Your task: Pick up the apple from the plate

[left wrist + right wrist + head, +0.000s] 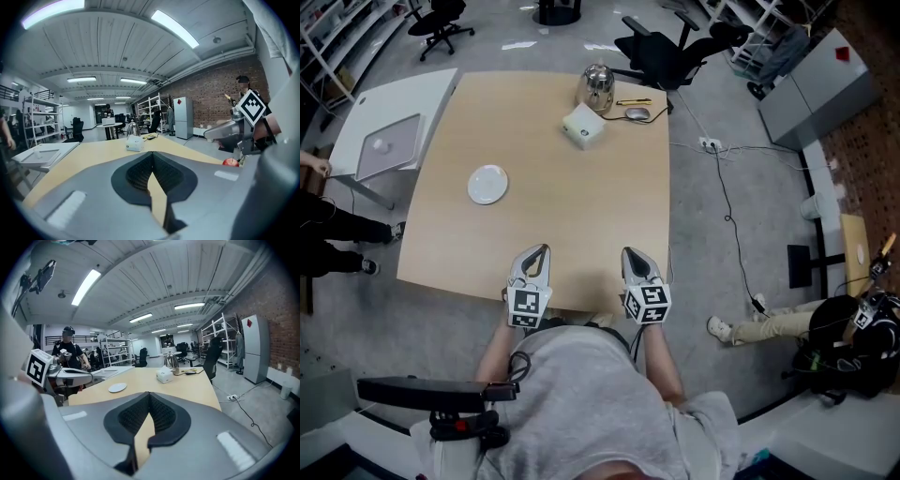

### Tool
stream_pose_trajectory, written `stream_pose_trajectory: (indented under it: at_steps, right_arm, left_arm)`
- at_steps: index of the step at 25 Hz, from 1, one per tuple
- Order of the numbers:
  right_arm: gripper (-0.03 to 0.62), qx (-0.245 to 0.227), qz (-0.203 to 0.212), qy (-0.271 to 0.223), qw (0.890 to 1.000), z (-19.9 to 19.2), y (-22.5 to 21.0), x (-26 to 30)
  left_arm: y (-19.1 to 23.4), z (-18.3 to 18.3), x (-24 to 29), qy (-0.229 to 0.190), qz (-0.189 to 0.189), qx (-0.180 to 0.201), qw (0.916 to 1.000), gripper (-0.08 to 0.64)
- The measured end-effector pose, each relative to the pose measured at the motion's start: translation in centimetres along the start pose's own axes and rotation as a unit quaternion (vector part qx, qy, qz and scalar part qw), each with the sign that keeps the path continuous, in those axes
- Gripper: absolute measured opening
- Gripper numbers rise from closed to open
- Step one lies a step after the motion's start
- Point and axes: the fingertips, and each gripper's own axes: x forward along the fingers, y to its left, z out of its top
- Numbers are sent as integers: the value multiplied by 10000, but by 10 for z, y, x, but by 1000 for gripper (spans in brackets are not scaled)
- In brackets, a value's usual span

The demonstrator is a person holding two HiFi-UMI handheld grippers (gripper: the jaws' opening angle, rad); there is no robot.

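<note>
The white plate (487, 184) lies on the left part of the wooden table (581, 206) and shows nothing on it; it also appears in the right gripper view as the plate (117, 387). A small red apple (230, 162) shows in the left gripper view, low at the right, just under the right gripper; what it rests on is hidden. My left gripper (542, 250) and right gripper (630, 252) rest side by side at the table's near edge. Both are shut with nothing between the jaws, as the left gripper (152, 153) and right gripper (149, 393) show.
A white box (583, 125) and a metal kettle (598, 86) stand at the table's far side, with a mouse (637, 113) next to them. A lower white table (394, 122) adjoins at the left. Office chairs (670, 52), cables and seated people surround the table.
</note>
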Motion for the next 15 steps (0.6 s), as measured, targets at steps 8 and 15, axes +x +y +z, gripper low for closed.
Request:
stream_pose_trajectory:
  at_steps: [8, 15]
  right_arm:
    - [6, 10, 13, 4, 10000, 0, -1, -1]
    - [6, 11, 13, 15, 10000, -1, 0, 0]
  left_arm:
    - [-1, 0, 1, 10, 6, -7, 10000, 20]
    - [0, 1, 1, 5, 6, 7, 10000, 20]
